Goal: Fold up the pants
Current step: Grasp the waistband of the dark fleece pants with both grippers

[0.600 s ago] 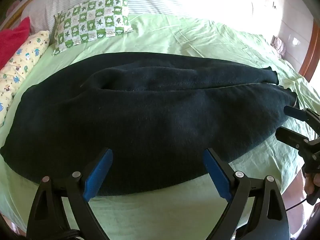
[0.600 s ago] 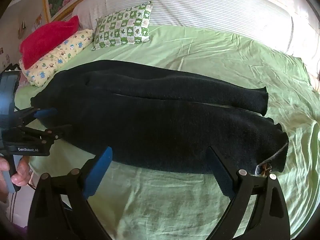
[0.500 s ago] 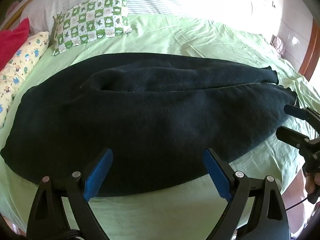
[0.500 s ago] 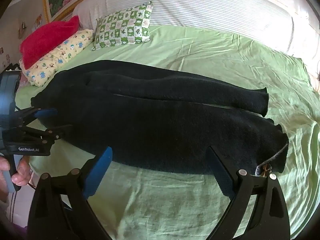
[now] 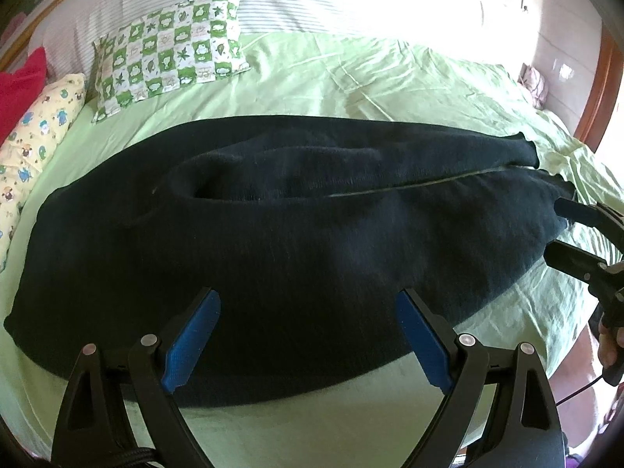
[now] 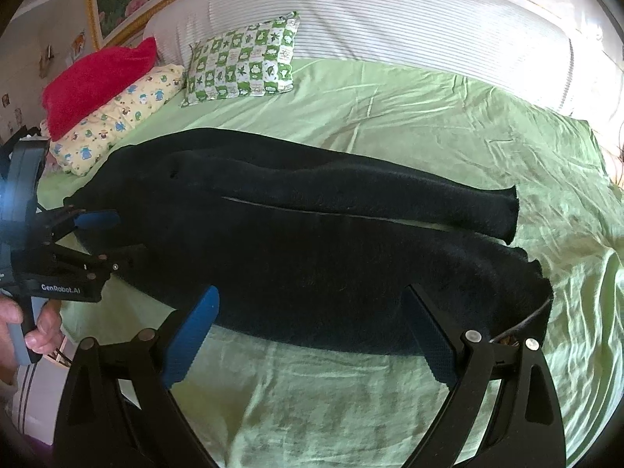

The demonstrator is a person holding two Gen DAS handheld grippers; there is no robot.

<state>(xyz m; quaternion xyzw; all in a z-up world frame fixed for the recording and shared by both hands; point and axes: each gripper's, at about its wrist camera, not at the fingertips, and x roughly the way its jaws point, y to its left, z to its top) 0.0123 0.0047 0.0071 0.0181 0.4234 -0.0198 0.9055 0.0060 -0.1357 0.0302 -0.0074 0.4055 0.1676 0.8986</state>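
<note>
Dark pants [image 5: 312,234] lie flat across a light green bed sheet [image 5: 390,82], wide end to the left, two leg ends [image 6: 507,214] to the right. My left gripper [image 5: 308,308] hovers open over the near edge of the wide part, nothing between its blue pads. In the right wrist view it shows at the left [image 6: 123,234], held by a hand, its fingers over the pants' left end. My right gripper [image 6: 312,300] stands open above the near leg's front edge. In the left wrist view it appears at the far right [image 5: 553,230], by the near leg's end.
A green checked pillow [image 6: 241,58], a yellow printed pillow [image 6: 117,121] and a red cushion [image 6: 97,78] lie at the back left. A white striped bolster [image 6: 390,19] runs along the back. Wrinkled sheet [image 6: 448,128] spreads behind and right of the pants.
Both grippers have edged slightly forward over the near edge of the pants. Their jaws stay wide and the pants have not moved.
</note>
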